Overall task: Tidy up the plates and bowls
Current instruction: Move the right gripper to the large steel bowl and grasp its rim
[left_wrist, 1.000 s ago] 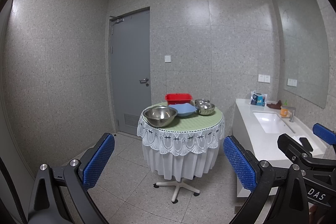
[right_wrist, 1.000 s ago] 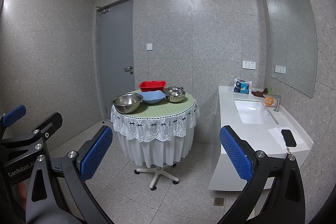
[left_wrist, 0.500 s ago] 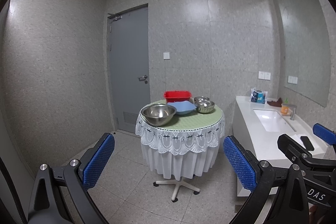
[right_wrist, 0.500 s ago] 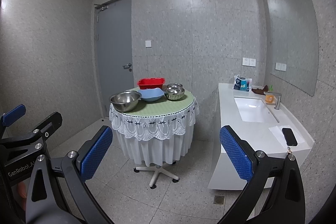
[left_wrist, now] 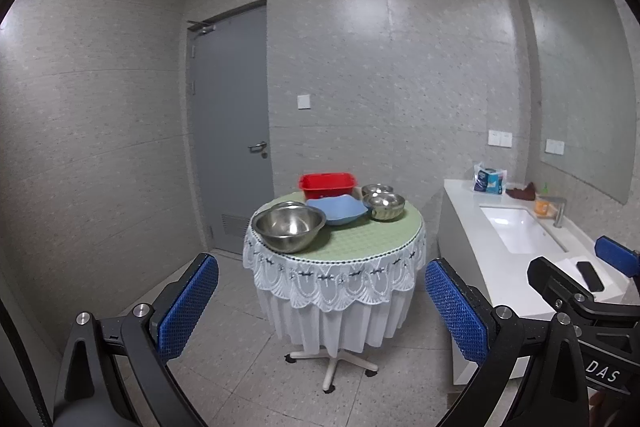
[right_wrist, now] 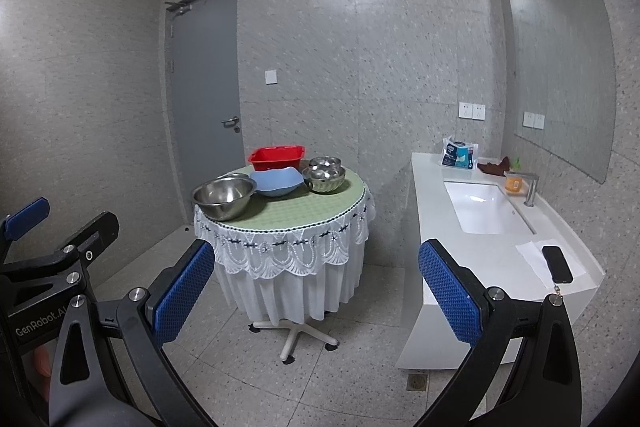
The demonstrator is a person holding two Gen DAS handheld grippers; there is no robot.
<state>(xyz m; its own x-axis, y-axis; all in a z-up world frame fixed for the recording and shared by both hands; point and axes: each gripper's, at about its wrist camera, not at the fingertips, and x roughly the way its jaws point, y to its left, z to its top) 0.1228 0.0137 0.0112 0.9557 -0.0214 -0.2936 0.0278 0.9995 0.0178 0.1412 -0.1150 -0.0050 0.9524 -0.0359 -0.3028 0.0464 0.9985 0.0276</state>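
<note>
A round table [left_wrist: 372, 239] with a green cloth and white lace skirt stands ahead. On it sit a large steel bowl [left_wrist: 289, 227] at the front left, a blue wavy-edged bowl [left_wrist: 338, 211] in the middle, two small steel bowls [left_wrist: 386, 205] at the right and a red plastic tub [left_wrist: 327, 185] at the back. The same set shows in the right wrist view: steel bowl [right_wrist: 224, 197], blue bowl [right_wrist: 278, 181], small bowls [right_wrist: 325, 177], red tub [right_wrist: 277, 157]. My left gripper [left_wrist: 320, 311] and right gripper [right_wrist: 316, 291] are open and empty, well short of the table.
A white counter [right_wrist: 492, 255] with a sink [right_wrist: 486, 207] runs along the right wall, holding a phone [right_wrist: 557, 263], a tissue pack [right_wrist: 460, 155] and a tap. A grey door [left_wrist: 232, 131] is behind the table. Tiled floor lies between me and the table.
Both views have closed in on the table a little and it sits slightly larger in frame. Both grippers stay open and empty.
</note>
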